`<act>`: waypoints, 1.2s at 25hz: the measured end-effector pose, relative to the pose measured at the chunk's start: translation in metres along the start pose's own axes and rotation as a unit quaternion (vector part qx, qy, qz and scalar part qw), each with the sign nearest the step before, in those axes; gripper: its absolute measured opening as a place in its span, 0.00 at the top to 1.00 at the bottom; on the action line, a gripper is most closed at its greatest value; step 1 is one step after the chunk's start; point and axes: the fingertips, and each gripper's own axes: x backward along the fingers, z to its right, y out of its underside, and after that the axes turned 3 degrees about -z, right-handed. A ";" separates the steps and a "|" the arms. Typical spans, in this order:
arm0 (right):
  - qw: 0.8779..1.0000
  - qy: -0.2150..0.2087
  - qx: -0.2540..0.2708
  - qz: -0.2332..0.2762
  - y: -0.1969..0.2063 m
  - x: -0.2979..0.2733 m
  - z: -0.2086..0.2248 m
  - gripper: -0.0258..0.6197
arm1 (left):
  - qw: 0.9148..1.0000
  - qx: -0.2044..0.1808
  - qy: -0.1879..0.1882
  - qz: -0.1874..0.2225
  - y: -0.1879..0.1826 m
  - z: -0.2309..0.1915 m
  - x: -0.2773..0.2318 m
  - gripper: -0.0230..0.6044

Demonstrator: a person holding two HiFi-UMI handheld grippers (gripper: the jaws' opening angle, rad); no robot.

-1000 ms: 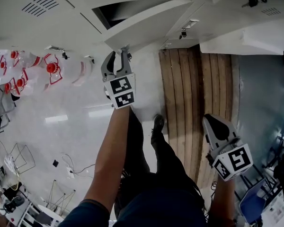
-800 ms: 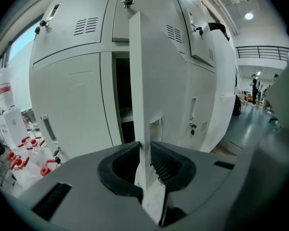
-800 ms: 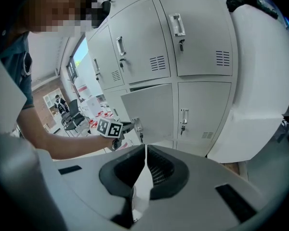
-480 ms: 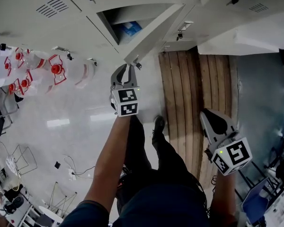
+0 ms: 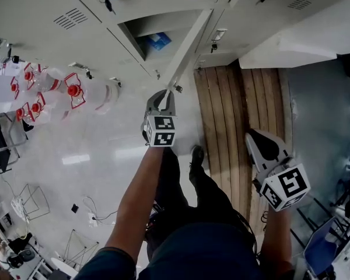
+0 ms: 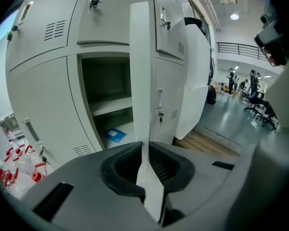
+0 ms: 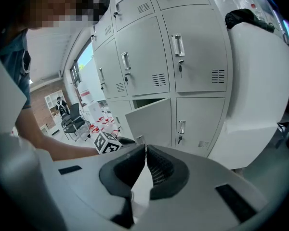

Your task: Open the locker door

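Door [image 6: 138, 57] edge sinks between closing left gripper [image 6: 143, 146] jaws.

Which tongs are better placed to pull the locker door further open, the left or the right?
Left. The left tongs have the free edge of the locker door between their jaws, which are closing on it. The right tongs hang away from the door, jaws together and empty.
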 end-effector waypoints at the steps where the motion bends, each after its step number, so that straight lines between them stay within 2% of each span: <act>1: 1.000 0.000 0.000 0.001 0.000 0.003 0.000 0.90 | 1.000 -0.003 0.006 -0.004 0.000 0.005 0.001 0.87; 7: 1.000 0.002 0.006 0.016 -0.007 0.024 -0.003 0.90 | 0.997 -0.038 0.057 -0.020 -0.003 0.038 0.010 0.92; 11: 1.000 0.003 0.014 0.027 -0.014 0.040 -0.007 0.90 | 0.996 -0.050 0.070 -0.018 -0.010 0.054 0.018 0.93; 18: 0.998 -0.001 0.029 0.048 -0.030 0.069 -0.017 0.90 | 0.996 -0.056 0.070 0.013 -0.041 0.054 0.072 0.93; 30: 0.989 -0.035 0.084 0.118 -0.094 0.119 -0.051 0.90 | 0.991 -0.077 0.035 0.106 -0.128 0.015 0.230 0.94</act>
